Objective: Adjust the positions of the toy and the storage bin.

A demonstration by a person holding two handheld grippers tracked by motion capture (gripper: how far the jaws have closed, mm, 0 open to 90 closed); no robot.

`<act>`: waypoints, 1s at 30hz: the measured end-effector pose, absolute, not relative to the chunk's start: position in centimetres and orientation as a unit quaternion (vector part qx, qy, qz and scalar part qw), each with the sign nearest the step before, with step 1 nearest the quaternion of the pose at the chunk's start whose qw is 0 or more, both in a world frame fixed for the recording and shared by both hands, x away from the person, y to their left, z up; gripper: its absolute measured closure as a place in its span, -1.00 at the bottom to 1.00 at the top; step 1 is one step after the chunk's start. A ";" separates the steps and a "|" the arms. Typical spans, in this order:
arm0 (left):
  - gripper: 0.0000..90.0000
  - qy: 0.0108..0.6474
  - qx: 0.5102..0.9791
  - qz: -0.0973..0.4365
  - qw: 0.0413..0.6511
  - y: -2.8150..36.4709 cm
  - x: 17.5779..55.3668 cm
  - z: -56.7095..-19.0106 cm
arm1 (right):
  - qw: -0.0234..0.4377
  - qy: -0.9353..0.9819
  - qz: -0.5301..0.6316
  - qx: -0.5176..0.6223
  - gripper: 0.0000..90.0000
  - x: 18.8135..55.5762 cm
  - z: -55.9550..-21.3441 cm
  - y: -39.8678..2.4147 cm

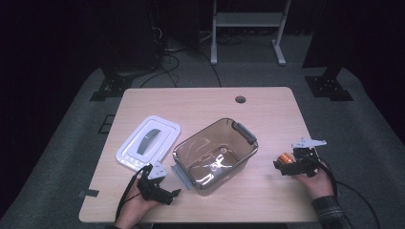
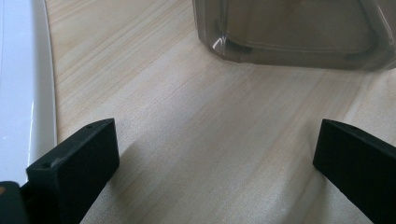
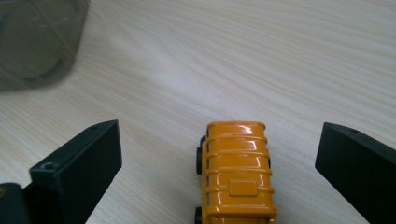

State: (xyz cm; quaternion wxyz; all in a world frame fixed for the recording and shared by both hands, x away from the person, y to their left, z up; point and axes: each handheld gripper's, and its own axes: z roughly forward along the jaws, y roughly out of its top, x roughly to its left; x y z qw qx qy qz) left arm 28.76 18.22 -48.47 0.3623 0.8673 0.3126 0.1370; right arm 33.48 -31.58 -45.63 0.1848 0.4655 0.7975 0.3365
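A small orange toy car [image 3: 237,175] stands on the wooden table [image 1: 205,102] between the wide-apart jaws of my right gripper [image 3: 219,158], touching neither. In the high view the car [image 1: 285,158] sits at the table's right side, under that gripper [image 1: 286,167]. A clear brownish plastic box [image 1: 215,155] with grey latches stands open in the middle. Its white lid [image 1: 148,141] with a grey handle lies to the left. My left gripper [image 1: 167,191] rests open near the front left; the box's corner [image 2: 289,32] lies ahead of it and the lid's edge [image 2: 21,88] at its left.
A round cable hole [image 1: 240,99] is at the table's far edge. Bare wood lies between the box and the car. Cables trail from both grippers off the front edge. Dark stands and a white frame are on the floor beyond.
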 end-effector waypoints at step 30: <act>-1.00 0.313 0.867 0.137 0.362 18.2 28.8 -48.5 | 0.176 0.811 0.329 0.451 -0.36 34.8 -47.9 -32.3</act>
